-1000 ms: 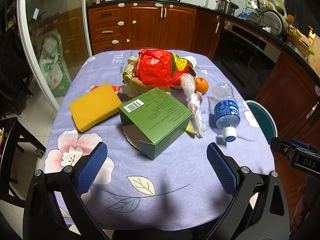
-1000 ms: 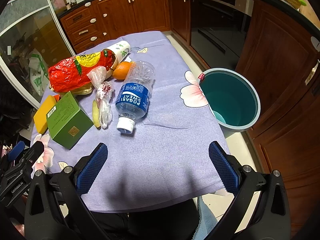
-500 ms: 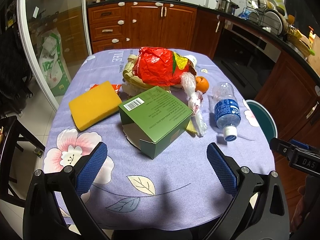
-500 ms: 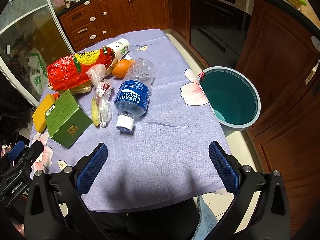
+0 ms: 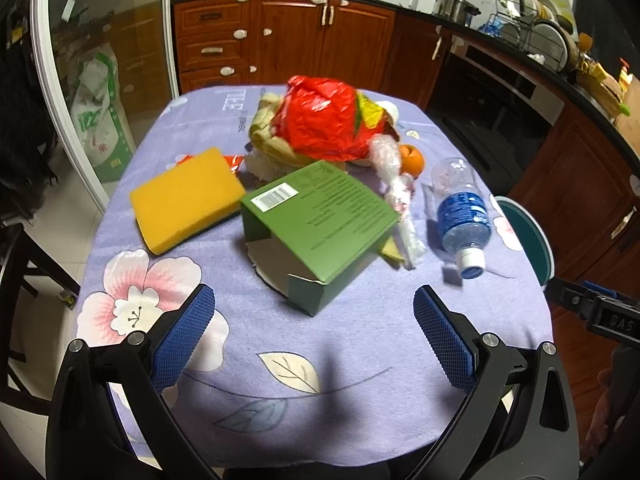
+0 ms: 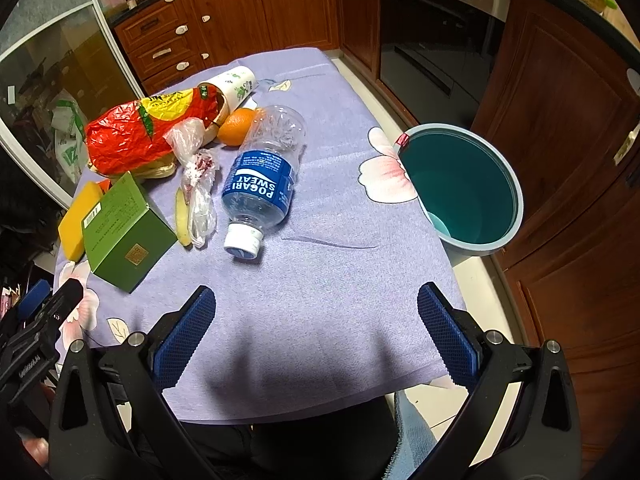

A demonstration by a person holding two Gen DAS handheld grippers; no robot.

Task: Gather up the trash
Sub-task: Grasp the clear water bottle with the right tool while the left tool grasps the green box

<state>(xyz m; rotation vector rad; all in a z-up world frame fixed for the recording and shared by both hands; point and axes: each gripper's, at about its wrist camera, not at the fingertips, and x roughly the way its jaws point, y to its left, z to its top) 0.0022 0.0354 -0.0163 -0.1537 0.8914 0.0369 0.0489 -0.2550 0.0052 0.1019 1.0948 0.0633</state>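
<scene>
Trash lies on a table with a purple flowered cloth [image 5: 360, 344]. A green carton [image 5: 320, 228] [image 6: 128, 232] sits centre, a yellow sponge [image 5: 186, 204] to its left. Behind are a red crinkled bag [image 5: 324, 124] [image 6: 140, 136], a clear plastic wrapper [image 5: 400, 200] [image 6: 198, 184], an orange [image 5: 412, 158] [image 6: 236, 126] and a paper cup [image 6: 234, 86]. An empty plastic bottle [image 5: 460, 216] [image 6: 264, 176] with a blue label lies on its side. My left gripper [image 5: 314, 332] hovers open just short of the carton. My right gripper [image 6: 316, 332] hangs open, short of the bottle's cap.
A teal bin [image 6: 464, 188] [image 5: 528, 232] stands on the floor off the table's right edge. Wooden cabinets [image 5: 288, 40] and an oven [image 6: 432, 40] ring the room. A glass door [image 5: 100, 92] is on the left, a dark chair [image 5: 24, 280] beside the table.
Both grippers have drifted slightly forward over the table; the carton and the bottle sit a little nearer. Nothing on the table has moved.
</scene>
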